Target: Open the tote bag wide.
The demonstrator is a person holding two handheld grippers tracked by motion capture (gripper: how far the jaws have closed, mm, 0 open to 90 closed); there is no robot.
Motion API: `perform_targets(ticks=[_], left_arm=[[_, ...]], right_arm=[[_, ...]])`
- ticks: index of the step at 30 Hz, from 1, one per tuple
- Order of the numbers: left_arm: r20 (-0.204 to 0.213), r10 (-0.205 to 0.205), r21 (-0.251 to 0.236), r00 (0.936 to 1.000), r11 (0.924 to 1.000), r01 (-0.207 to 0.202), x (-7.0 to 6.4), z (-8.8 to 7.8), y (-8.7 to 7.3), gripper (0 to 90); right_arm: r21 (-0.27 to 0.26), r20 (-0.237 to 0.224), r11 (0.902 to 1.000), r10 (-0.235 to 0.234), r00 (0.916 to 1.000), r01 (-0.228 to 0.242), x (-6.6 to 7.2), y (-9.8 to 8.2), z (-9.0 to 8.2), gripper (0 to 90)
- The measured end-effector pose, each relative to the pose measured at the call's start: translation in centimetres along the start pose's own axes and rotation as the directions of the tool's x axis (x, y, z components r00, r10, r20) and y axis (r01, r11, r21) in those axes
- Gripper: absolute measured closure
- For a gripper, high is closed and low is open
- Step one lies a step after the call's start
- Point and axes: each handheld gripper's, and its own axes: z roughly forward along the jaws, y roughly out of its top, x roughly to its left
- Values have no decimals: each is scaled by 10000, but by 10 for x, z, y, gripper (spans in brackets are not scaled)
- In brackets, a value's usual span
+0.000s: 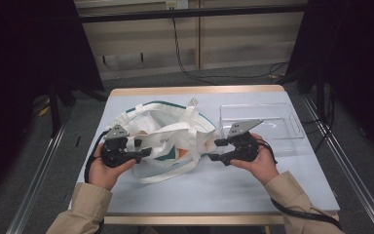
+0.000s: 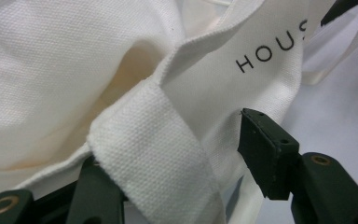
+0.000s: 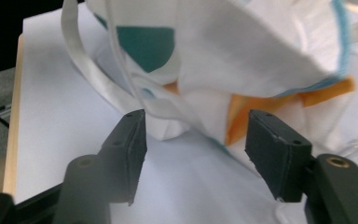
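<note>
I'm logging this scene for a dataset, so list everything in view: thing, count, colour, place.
tote bag: one, white with teal and orange patches, crumpled at table centre, dark lettering on its side
bag straps: white, one looping toward the table's near edge
clear tray: one, transparent, on the table right of the bag
table: one, pale blue top, wooden edge
cable: black, on the floor behind
left gripper: black, jaws around a strap and the bag's rim
right gripper: black, open, beside the bag
hands, sleeves: two, beige sleeves, near edge
</note>
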Motion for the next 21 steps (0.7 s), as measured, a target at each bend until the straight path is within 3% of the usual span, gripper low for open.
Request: perform_targets(ticks=[3,10,13,16,18,19,20,21], left_arm=[[81,-37,-20,10000,10000,37,0,1,1,475],[43,56,48,10000,10000,-56,1,1,2,482],[90,44,32,9999,10000,-45,0,1,2,492],[77,50,43,10000,10000,-50,0,1,2,505],[89,77,54,9999,10000,-78,0,2,1,507],[148,61,-1,9999,10000,-61,1,2,1,510],[119,44,30,9999,10000,-44,2,1,0,512],[77,-13,33,10000,10000,13,2,1,0,507]], right_arm=[[-218,342,9997,57,9994,-50,-8,8,-10,313],[-599,464,9982,-16,9989,43,-13,25,-15,254],[-845,329,9961,-232,9992,259,-11,35,-12,254],[-1054,-140,9925,-645,9978,627,-2,50,-3,266],[-1049,-139,9909,-860,9962,840,1,54,0,276],[-1042,-217,9899,-993,9948,966,4,57,3,304],[-1076,-557,9880,-1172,9915,1107,10,62,11,452],[-1025,-941,9894,-1124,9892,1027,12,63,15,528]])
